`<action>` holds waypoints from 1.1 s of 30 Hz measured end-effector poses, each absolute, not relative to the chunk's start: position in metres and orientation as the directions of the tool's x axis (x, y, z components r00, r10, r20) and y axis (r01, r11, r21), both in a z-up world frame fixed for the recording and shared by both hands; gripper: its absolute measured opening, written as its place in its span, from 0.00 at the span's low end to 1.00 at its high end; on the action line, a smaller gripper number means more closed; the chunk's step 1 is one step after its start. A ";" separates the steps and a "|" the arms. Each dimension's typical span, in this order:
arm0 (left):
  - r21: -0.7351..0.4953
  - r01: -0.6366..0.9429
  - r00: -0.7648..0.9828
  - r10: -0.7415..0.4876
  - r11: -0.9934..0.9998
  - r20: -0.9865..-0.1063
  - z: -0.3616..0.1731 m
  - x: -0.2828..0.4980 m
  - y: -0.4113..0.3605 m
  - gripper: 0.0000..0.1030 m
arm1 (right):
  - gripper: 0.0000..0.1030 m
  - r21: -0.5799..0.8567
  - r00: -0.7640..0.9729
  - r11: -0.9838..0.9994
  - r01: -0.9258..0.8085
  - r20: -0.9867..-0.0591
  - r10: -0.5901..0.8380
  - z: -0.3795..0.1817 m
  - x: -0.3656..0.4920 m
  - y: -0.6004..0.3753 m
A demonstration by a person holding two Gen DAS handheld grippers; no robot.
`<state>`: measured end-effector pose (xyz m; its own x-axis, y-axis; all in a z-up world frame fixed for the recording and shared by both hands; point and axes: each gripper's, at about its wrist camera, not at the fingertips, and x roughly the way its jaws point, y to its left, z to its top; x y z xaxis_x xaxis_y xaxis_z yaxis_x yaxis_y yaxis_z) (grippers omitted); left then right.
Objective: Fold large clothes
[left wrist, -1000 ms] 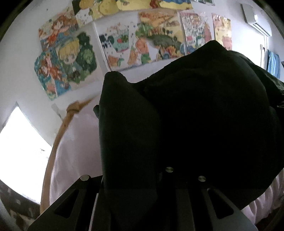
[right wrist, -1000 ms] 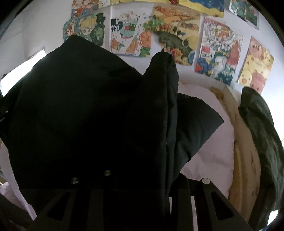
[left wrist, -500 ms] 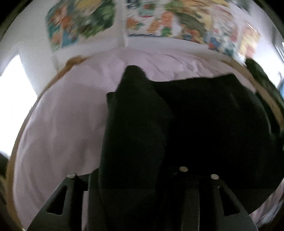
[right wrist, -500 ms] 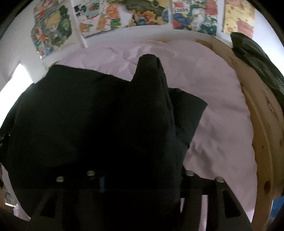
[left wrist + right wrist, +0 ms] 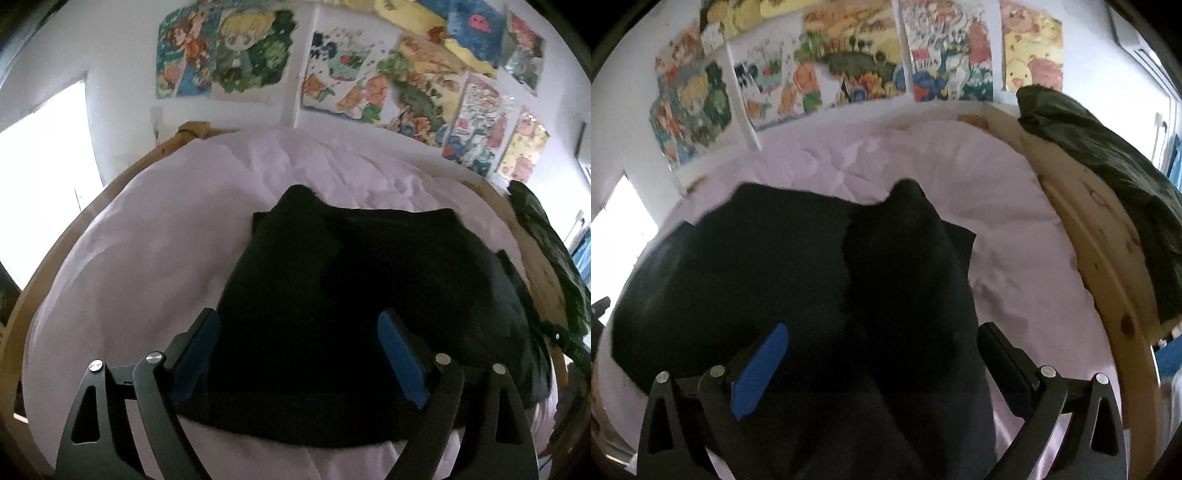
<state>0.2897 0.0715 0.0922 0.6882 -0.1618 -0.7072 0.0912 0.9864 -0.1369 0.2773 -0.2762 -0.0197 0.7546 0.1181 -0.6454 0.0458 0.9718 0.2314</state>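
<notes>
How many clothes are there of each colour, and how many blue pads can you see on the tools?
Black clothes: 1, the black garment lying on the pink bed sheet.
Dark green clothes: 1, the dark green garment draped over the wooden bed rail.
Blue pads: 3, two on the left tool, one showing on the right tool.
Total: 5.

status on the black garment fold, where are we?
Done: the black garment lies doubled over on the pink sheet, no longer held up. In hand: nothing; the left tool and right tool have just been opening, their blue pads clear of the cloth between them. Left: further folds may be needed, and a dark green garment waits on the wooden bed frame.
</notes>
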 end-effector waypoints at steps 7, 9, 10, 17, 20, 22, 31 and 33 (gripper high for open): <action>-0.083 0.187 0.751 -0.197 0.979 -0.630 0.118 0.224 0.044 0.82 | 1.00 0.243 0.853 0.970 0.022 -0.511 0.109 0.009 0.213 -0.247; -0.065 0.212 0.769 -0.207 0.975 -0.605 0.122 0.205 0.038 0.82 | 1.00 0.246 0.871 0.969 0.018 -0.481 0.106 0.013 0.196 -0.239; -0.057 0.218 0.780 -0.209 0.974 -0.590 0.125 0.194 0.035 0.82 | 1.00 0.245 0.877 0.969 0.015 -0.468 0.104 0.016 0.187 -0.235; -0.036 0.241 0.869 -0.232 0.970 -0.437 0.145 0.134 0.033 0.98 | 1.00 0.221 0.923 0.975 -0.008 -0.373 0.092 0.033 0.134 -0.218; 0.013 0.245 0.901 -0.222 0.969 -0.373 0.148 0.110 0.033 0.99 | 1.00 0.221 0.930 0.975 -0.014 -0.355 0.094 0.034 0.115 -0.214; 0.030 0.250 0.912 -0.225 0.968 -0.343 0.146 0.096 0.034 0.99 | 1.00 0.217 0.933 0.976 -0.019 -0.347 0.096 0.033 0.104 -0.210; 0.079 0.245 0.920 -0.206 0.966 -0.334 0.124 0.052 0.036 0.99 | 1.00 0.184 0.941 0.983 -0.015 -0.329 0.077 0.023 0.056 -0.198; 0.078 0.245 0.913 -0.203 0.966 -0.353 0.119 0.044 0.037 0.99 | 1.00 0.177 0.944 0.984 -0.018 -0.322 0.076 0.019 0.045 -0.195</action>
